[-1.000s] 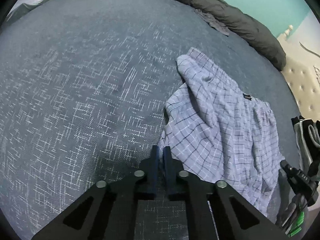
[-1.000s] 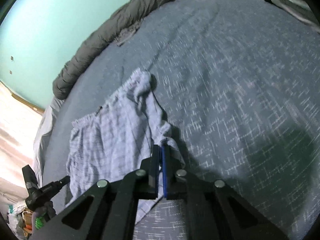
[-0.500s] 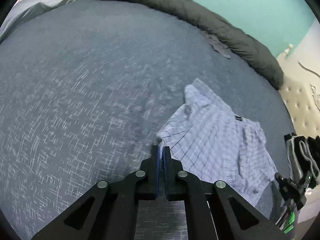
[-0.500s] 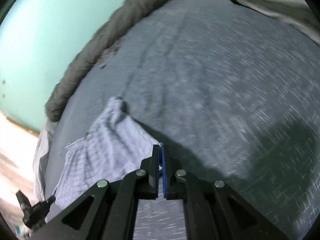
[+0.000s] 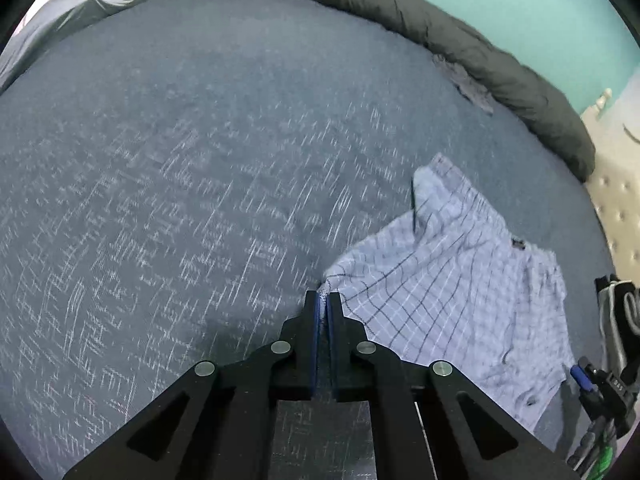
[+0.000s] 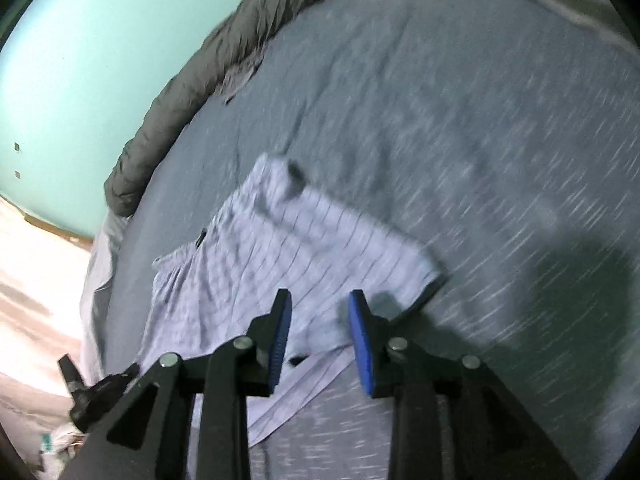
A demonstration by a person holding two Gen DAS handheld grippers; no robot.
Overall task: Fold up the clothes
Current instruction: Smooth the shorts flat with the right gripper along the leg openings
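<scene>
Left claw (image 5: 323, 300) clamps our checked shorts' (image 5: 452, 280) corner, right claw (image 6: 320, 300) opening above them, on a grey-blue bed (image 5: 200, 200) edged by a dark duvet (image 5: 440, 36), turquoise wall (image 6: 100, 60) behind.

Both wrist views: down, bed (image 5: 200, 160).
</scene>
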